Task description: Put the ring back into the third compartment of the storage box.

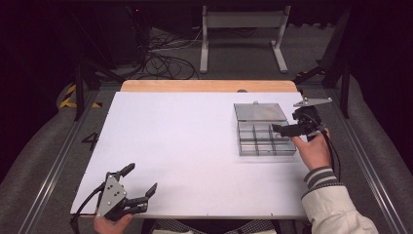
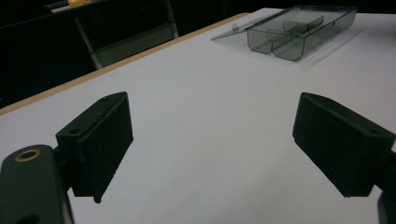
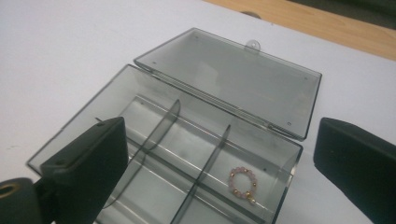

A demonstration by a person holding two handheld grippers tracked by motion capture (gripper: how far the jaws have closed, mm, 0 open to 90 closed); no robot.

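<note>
A clear grey compartment box lies on the right of the white board, its lid folded flat behind it. In the right gripper view a small pink bead bracelet with gold beads rests in a compartment at the right end of the box, near the hinge of the lid. My right gripper hovers open over the box's right side with nothing between its jaws. My left gripper is open and empty near the board's front left corner, far from the box.
A wooden table edge runs behind the board. A metal stand and cables sit on the floor beyond. Bare white board stretches between the two grippers.
</note>
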